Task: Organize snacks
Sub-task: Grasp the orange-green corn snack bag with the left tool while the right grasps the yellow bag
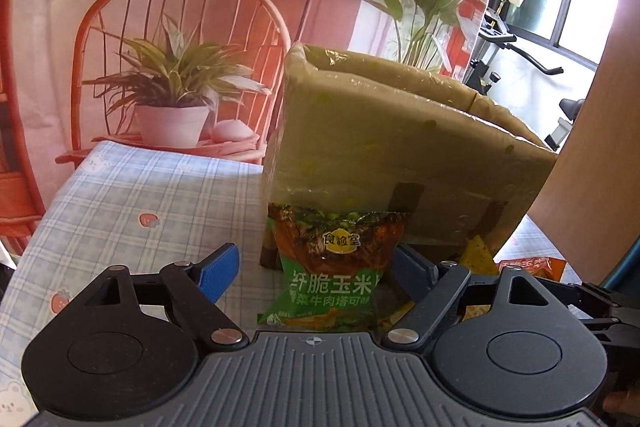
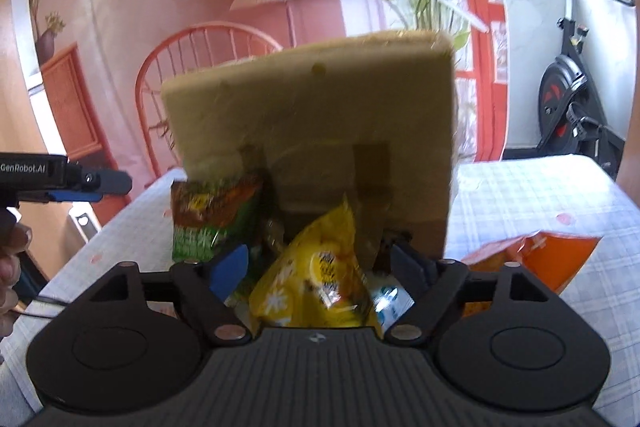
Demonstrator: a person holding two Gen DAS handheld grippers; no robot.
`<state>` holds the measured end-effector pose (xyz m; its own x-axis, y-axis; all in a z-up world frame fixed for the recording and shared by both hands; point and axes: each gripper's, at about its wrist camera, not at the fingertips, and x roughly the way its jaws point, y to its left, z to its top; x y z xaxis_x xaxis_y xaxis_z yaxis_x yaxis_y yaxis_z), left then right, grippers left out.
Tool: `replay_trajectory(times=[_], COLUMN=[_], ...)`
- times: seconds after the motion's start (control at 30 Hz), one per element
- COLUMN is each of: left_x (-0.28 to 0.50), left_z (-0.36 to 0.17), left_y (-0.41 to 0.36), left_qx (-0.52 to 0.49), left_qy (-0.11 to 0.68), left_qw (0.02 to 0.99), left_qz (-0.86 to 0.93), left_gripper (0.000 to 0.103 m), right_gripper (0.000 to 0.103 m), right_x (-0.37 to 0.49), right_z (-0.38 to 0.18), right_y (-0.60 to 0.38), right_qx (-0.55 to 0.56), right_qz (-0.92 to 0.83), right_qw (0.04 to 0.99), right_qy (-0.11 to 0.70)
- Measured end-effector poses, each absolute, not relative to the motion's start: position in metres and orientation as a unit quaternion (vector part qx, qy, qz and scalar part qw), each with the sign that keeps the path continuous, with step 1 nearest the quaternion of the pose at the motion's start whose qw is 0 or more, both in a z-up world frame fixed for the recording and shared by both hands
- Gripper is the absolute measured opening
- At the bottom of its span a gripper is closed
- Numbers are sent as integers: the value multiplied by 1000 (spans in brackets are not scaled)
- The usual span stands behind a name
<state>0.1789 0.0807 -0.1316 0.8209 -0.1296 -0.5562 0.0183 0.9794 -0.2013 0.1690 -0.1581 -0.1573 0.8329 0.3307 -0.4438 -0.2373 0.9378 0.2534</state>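
Note:
A green snack bag (image 1: 332, 267) stands against the tan cardboard box (image 1: 400, 155) on the checked tablecloth, between the blue pads of my left gripper (image 1: 316, 271), which is open around it. In the right wrist view my right gripper (image 2: 320, 267) is open with a yellow snack bag (image 2: 320, 275) between its pads. The green bag (image 2: 208, 223) stands to its left against the box (image 2: 312, 115). The left gripper (image 2: 80, 187) shows at the far left of that view.
An orange snack bag (image 2: 536, 259) lies right of the box, also seen in the left wrist view (image 1: 532, 265). A blue and white packet (image 2: 390, 301) lies under the yellow bag. A rattan chair with a potted plant (image 1: 176, 107) stands behind the table.

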Motion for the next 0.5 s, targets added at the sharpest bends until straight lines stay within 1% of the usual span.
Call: replay_trajectory(times=[0.2,0.27,0.4,0.5], left_x=[184,188,204,219], left_z=[-139,-141,-149,-158], left_y=[81,77,64,58], left_qx=[-104,-91,-44,-31], left_qy=[306,309,321,336], left_qw=[946,946,944,939], left_qz=[-38,-47,-62,-69], left_gripper=[86,90,90,90], right_gripper=[85,85,86,86], right_x=[180,183,189,193], right_z=[-156,-155,-156,-161], right_y=[-155,-155,-156,-155], right_qx=[99,100,104,105], right_qz=[158,161,166,168], right_qw=[950,949,945,941], right_qy=[251,253,261,275])
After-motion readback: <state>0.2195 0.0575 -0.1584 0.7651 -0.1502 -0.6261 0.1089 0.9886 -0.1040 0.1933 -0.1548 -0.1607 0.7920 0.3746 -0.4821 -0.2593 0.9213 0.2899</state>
